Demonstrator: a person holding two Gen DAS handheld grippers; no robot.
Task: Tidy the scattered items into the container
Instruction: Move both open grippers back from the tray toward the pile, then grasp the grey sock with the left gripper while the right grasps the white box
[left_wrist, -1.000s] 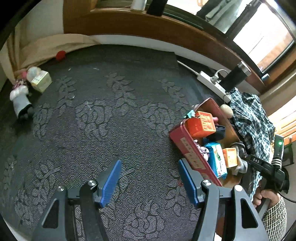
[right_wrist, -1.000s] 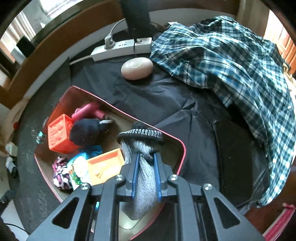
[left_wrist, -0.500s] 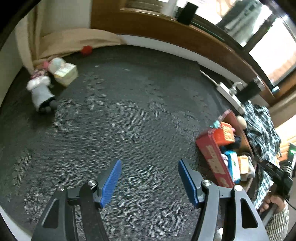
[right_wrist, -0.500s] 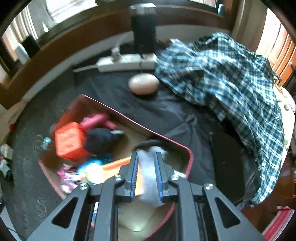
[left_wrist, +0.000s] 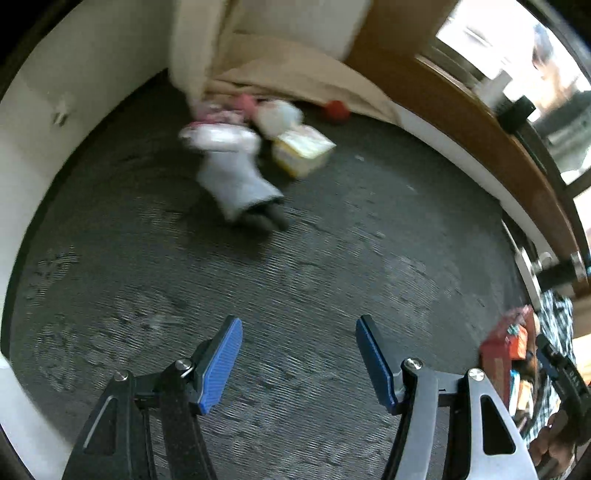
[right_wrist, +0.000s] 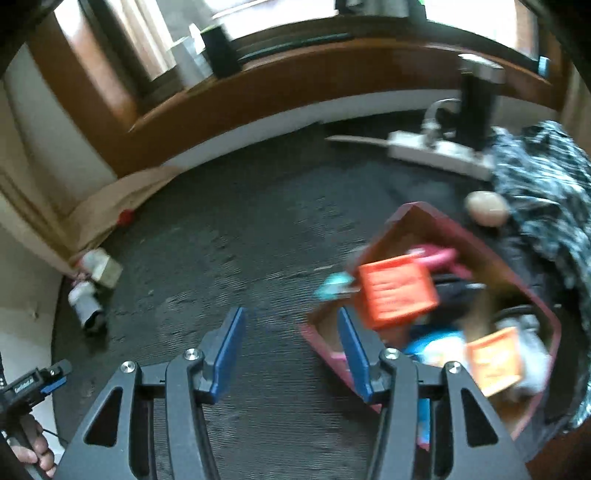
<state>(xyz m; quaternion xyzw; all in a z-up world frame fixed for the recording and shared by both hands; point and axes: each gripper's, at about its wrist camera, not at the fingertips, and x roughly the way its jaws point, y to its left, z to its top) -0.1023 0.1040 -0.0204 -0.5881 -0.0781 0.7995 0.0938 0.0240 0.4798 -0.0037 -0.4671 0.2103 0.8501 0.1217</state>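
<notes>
In the left wrist view my left gripper (left_wrist: 297, 350) is open and empty above the dark patterned mat, facing a white-and-grey sock (left_wrist: 232, 173), a yellow-white box (left_wrist: 303, 149), a pink item (left_wrist: 245, 103) and a red ball (left_wrist: 337, 110) by the far wall. In the right wrist view my right gripper (right_wrist: 290, 339) is open and empty, just left of the red container (right_wrist: 517, 280). The container holds an orange cube (right_wrist: 397, 290), an orange box (right_wrist: 495, 360), the grey sock (right_wrist: 532, 343) and other items. The scattered sock (right_wrist: 86, 304) and box (right_wrist: 105, 269) lie far left.
A white power strip (right_wrist: 436, 151) with a black plug, a beige oval object (right_wrist: 487, 208) and a plaid shirt (right_wrist: 546, 184) lie behind and right of the container. A beige curtain (left_wrist: 295, 74) pools by the wall. The container shows at the left view's right edge (left_wrist: 498, 347).
My right gripper let go of the grey sock into the container, opened and swung left. My left gripper turned left toward the scattered items by the wall.
</notes>
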